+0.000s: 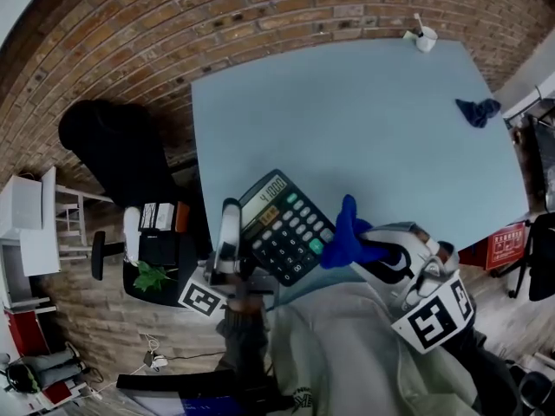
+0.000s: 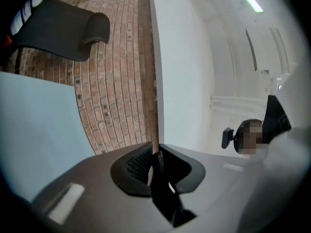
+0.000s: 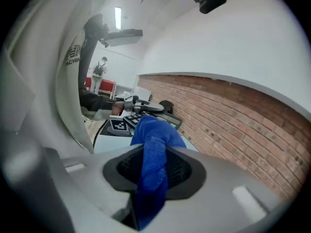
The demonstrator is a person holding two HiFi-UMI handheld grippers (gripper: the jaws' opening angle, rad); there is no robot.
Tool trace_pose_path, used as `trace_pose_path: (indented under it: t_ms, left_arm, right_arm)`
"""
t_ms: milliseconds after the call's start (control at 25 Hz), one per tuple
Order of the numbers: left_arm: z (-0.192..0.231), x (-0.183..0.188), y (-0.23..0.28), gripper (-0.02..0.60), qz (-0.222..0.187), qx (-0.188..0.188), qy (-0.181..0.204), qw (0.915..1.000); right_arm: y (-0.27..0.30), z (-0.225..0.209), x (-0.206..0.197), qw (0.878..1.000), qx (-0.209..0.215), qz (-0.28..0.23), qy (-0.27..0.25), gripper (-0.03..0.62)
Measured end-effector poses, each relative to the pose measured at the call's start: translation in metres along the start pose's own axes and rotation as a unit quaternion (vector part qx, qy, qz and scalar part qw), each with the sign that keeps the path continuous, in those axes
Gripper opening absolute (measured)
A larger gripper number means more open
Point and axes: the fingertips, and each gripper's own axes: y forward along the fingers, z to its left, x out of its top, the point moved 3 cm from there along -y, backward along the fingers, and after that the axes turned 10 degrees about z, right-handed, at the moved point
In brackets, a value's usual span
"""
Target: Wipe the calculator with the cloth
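A black calculator [image 1: 282, 228] with a lit display hangs tilted over the table's near edge. My left gripper [image 1: 234, 219] is shut on its left edge. In the left gripper view only a thin dark edge of the calculator [image 2: 163, 193] shows between the nearly closed jaws [image 2: 156, 154]. My right gripper [image 1: 364, 245] is shut on a bunched blue cloth [image 1: 345, 232], which meets the calculator's right side by the green keys. The right gripper view has the cloth [image 3: 153, 154] filling the jaws, with the calculator [image 3: 133, 116] just beyond it.
The light blue table [image 1: 347, 120] carries a second blue cloth [image 1: 479, 111] at its far right and a white cup [image 1: 423, 37] at the back edge. A black chair [image 1: 113, 150] stands on the brick floor at left.
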Motion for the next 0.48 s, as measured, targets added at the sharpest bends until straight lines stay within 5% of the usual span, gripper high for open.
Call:
trace_pose_path:
  t_ms: [280,480]
  left_arm:
    - [0.006,-0.005,0.001,0.038,-0.043,-0.005,-0.048,0.9979]
    - [0.002,-0.002,0.0,0.04,-0.055,-0.038,-0.08,0.9946]
  right_arm:
    - [0.023,0.075,0.045,0.992,0.087,-0.055,-0.066,0.107]
    - [0.018,0.064,0.035,0.992,0.072,-0.074,-0.069,0.107]
